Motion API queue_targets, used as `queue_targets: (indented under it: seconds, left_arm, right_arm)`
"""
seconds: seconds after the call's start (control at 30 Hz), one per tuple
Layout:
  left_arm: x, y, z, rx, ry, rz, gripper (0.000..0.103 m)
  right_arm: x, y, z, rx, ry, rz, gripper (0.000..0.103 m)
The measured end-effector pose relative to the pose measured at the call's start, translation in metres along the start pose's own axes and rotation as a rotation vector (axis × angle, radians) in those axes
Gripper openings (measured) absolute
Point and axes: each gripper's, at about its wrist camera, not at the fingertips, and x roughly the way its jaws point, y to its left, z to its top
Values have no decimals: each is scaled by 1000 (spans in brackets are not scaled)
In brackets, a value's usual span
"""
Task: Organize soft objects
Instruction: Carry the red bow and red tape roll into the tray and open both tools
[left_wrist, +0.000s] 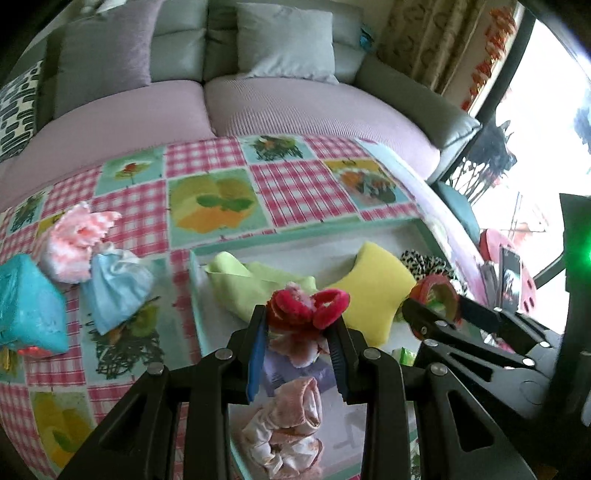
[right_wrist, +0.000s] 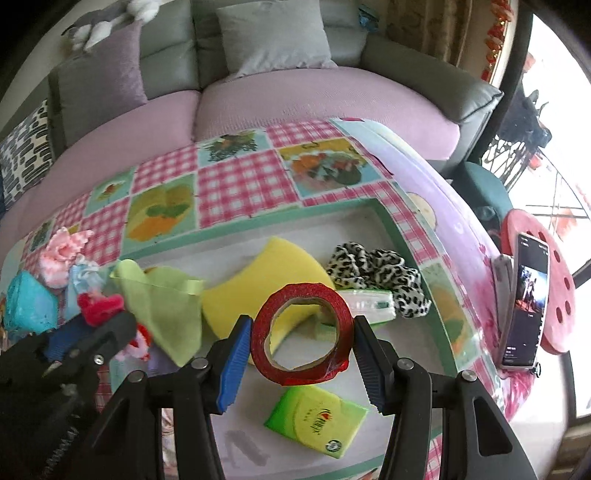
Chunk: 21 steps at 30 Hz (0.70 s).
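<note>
My left gripper (left_wrist: 299, 315) is shut on a red and pink fluffy scrunchie (left_wrist: 325, 304) and hangs over the teal-rimmed tray (left_wrist: 295, 230). My right gripper (right_wrist: 301, 325) is shut on a red tape roll (right_wrist: 295, 291), with its blue pads pressed on both sides of the ring, also above the tray (right_wrist: 258, 218). In the tray lie a yellow sponge (right_wrist: 258, 291), a green cloth (right_wrist: 162, 302), a leopard scrunchie (right_wrist: 373, 269), a green tissue pack (right_wrist: 317, 421) and a pink sock (left_wrist: 291, 424). Each gripper shows at the edge of the other's view.
Left of the tray on the chequered tablecloth lie a pink knitted piece (left_wrist: 79, 236), a light blue cloth (left_wrist: 114, 288) and a teal packet (left_wrist: 26, 302). A phone (right_wrist: 524, 306) leans on a pink stool (right_wrist: 557, 291) at the right. A sofa (right_wrist: 295, 103) stands behind the table.
</note>
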Motion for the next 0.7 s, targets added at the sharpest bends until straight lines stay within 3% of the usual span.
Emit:
queue_targets:
  seconds: [0.3, 0.53, 0.7]
  left_arm:
    - [23, -3, -5, 8, 72, 8, 33]
    - [21, -3, -4, 4, 77, -4, 33]
    - [17, -1, -3, -1, 73, -8, 40]
  right_arm:
    - [0, 1, 0, -14, 2, -11, 58]
    - [-2, 1, 0, -15, 4, -15, 58]
    - [-4, 1, 1, -16, 1, -19, 58]
